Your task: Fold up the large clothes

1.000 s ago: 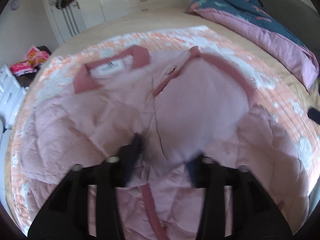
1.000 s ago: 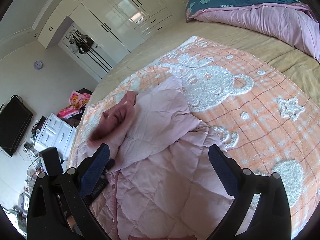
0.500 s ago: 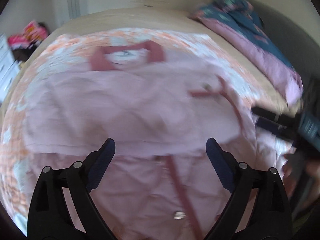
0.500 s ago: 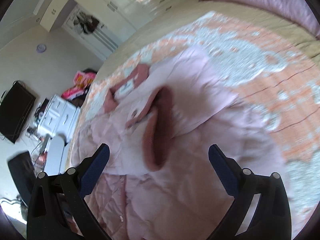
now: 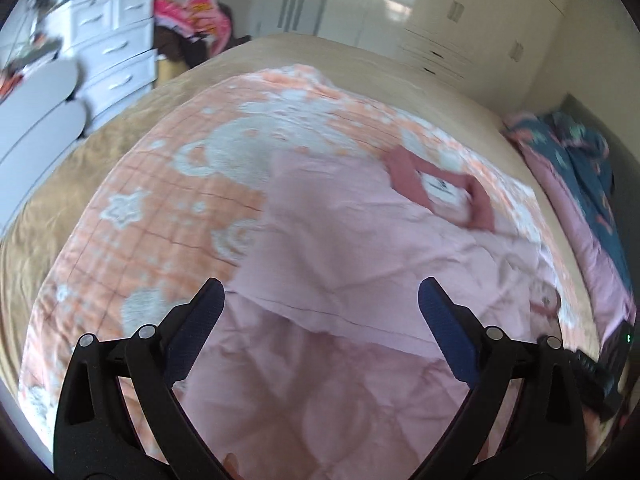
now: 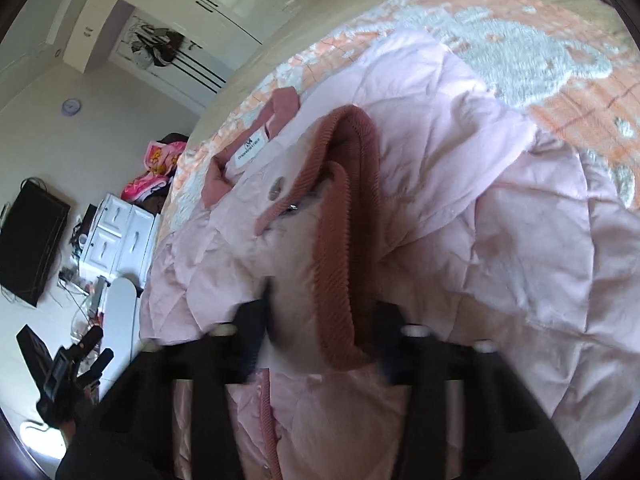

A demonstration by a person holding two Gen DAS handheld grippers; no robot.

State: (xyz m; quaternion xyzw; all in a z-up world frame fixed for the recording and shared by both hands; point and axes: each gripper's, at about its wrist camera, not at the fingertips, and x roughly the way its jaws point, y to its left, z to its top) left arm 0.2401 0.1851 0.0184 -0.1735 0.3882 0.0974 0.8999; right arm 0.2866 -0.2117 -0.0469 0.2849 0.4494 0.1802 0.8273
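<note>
While spread on the blanket, pink jacket lies crumpled | left gripper agape | right gripper pinching its ribbed cuff

Jacket on blanket, dresser apparently behind

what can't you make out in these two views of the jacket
- Right wrist view: right gripper is motion-blurred; whether it pinches the ribbed cuff is unclear.
- Right wrist view: label print too small.
- Left wrist view: jacket hem runs behind the open left gripper.
- Left wrist view: collar blurred.
</note>
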